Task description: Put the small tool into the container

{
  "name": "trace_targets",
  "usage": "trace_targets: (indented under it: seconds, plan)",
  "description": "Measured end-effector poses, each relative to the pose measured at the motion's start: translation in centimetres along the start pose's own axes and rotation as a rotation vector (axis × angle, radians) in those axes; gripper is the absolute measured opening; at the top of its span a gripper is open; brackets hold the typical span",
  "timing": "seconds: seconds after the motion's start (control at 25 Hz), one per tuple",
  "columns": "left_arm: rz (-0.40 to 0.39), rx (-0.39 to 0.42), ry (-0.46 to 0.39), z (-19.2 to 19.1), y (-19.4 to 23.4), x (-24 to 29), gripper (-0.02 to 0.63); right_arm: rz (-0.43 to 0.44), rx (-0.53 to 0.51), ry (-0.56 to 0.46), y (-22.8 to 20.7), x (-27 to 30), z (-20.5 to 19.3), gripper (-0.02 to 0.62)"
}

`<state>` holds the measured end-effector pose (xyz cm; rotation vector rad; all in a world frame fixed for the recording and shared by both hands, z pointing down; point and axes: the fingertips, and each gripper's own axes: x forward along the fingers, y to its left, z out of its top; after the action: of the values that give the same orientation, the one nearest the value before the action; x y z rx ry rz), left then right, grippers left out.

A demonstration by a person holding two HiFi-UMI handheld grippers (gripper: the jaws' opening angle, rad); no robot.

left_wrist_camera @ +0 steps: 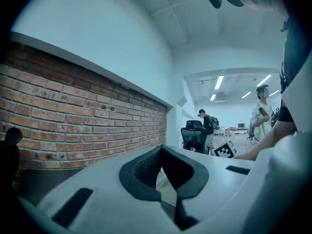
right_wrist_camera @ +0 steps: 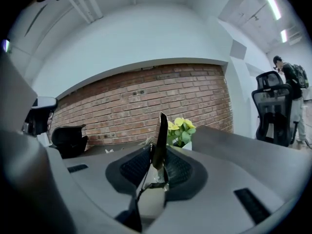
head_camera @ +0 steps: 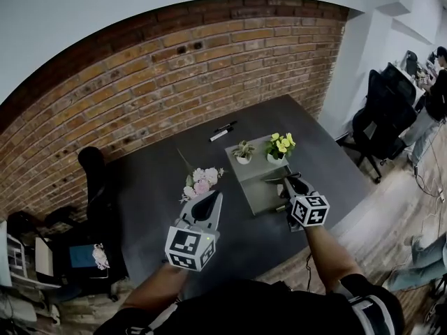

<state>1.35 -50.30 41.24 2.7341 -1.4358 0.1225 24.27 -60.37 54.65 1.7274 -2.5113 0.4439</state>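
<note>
Two claws are up over the tabletop (head_camera: 157, 187), and the action is on the right. The right claw (head_camera: 288, 181) is clamped on the tool (head_camera: 278, 178), a thin dark sliver pinched between its pads, hanging over the near right part of the grey container (head_camera: 255, 187). The left claw (head_camera: 215, 195) is near and to the left, tips together, with nothing in it.

Here's the danger as I read it. That is a thin edge grip, so the tool could swivel or slide out of the pads before it is low enough. The free end could also snag the container's rim on the way in. The yellow flowers (head_camera: 281, 145) sit at the far end, near enough that a careless swing could knock the pot. A release from too high might bounce the tool onto the tabletop.

In the right gripper view, the tool (right_wrist_camera: 161, 135) stands nearly upright between the pads, tip up and leaning slightly. From the head view its long axis runs left to right across the claw, free end pointing left over the container.
</note>
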Motion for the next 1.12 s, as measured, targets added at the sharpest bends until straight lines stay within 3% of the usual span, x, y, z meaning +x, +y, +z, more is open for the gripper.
trace_targets:
  seconds: [0.52, 1.12]
  plan:
    - [0.047, 0.004, 0.025, -0.4, 0.9, -0.3, 0.009, 0.006, -0.072, 0.121, -0.5, 3.5, -3.7, 0.086]
    - [0.040, 0.023, 0.034, -0.3, 0.2, -0.3, 0.009, -0.001, -0.096, 0.198, -0.8, 4.7, -5.9, 0.089]
